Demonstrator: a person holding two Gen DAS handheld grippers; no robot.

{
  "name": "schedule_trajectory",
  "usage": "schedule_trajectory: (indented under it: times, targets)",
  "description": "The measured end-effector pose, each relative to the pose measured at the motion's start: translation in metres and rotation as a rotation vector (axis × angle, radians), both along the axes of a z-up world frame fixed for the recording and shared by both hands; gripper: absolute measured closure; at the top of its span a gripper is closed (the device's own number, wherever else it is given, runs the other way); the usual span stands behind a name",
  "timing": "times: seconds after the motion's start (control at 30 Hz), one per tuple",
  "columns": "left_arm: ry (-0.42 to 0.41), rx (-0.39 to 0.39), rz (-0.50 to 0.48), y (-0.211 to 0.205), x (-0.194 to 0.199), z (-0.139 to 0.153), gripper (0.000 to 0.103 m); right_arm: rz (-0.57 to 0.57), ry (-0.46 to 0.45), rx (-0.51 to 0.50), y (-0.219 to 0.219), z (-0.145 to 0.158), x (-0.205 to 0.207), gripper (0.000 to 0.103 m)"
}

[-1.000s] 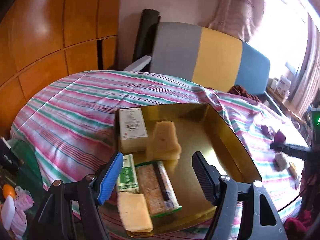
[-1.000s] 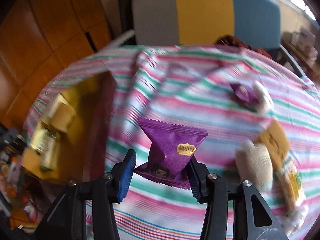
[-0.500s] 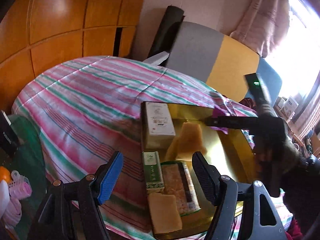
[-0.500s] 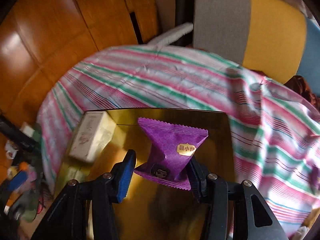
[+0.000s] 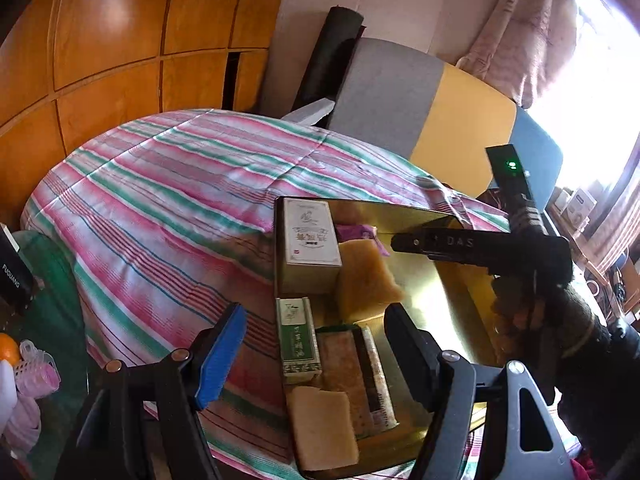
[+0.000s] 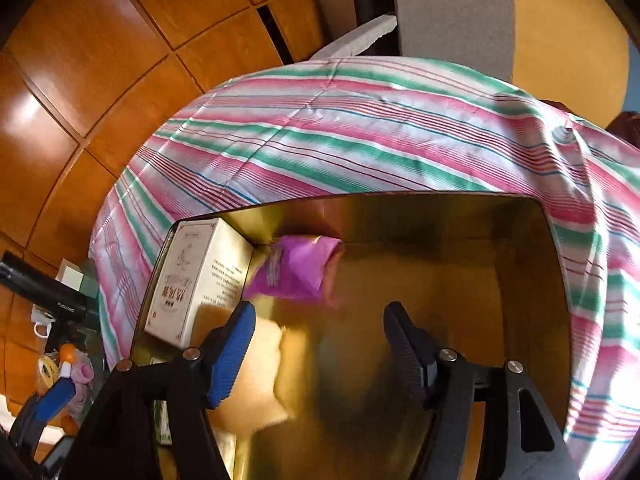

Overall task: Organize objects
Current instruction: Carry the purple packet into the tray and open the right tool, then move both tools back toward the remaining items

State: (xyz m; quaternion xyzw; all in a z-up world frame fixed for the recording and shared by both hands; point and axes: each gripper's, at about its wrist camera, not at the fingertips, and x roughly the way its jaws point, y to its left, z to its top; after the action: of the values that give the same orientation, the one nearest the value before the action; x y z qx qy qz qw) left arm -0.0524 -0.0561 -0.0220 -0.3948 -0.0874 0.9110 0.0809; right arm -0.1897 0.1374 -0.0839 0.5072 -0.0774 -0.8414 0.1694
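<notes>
A gold tray (image 6: 500, 320) sits on the striped tablecloth (image 6: 360, 140). The purple snack packet (image 6: 298, 266) lies blurred at the tray's far side, beside a white box (image 6: 196, 276). My right gripper (image 6: 318, 344) is open and empty above the tray, just short of the packet. In the left wrist view the tray (image 5: 452, 292) holds the white box (image 5: 310, 242), a tan cake piece (image 5: 366, 280), a green box (image 5: 298, 334), a wrapped bar (image 5: 356, 376), a pale slab (image 5: 324, 426) and the purple packet (image 5: 356, 232). My left gripper (image 5: 316, 356) is open near the tray's near edge.
A chair (image 5: 432, 120) with grey, yellow and blue panels stands behind the table, with wooden wall panels (image 5: 100, 40) to the left. Clutter with an orange (image 5: 8, 348) and pink items lies at the lower left. The right hand-held gripper body (image 5: 480, 246) reaches over the tray.
My right gripper has opened and let go of the purple packet, which now lies in the tray's far corner. The left gripper has stayed open and shifted slightly.
</notes>
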Motion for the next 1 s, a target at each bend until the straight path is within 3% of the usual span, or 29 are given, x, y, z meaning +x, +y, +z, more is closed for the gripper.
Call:
schedule_trajectory:
  times: [0.07,0.3,0.53,0.8,1.0]
  targets:
    - [-0.001,-0.002,-0.007,0.004,0.001,0.001,0.031,-0.006,0.02,0.0,0.004,0.007,0.008,0.032]
    - [-0.014,0.043,-0.045,0.017,0.008,0.005,0.031,-0.024,0.143,0.017,0.032,0.041,0.061,0.004]
    - [-0.029,0.055,-0.136,0.046,0.014,0.009,0.031,-0.134,0.214,0.023,0.104,0.064,0.121,0.0]
    - [-0.004,0.005,-0.264,0.102,0.016,0.027,0.032,-0.387,0.187,0.068,0.236,0.059,0.194,0.0]
    - [0.009,-0.007,-0.425,0.17,0.016,0.039,0.032,-0.715,0.194,0.111,0.358,0.062,0.262,0.0]
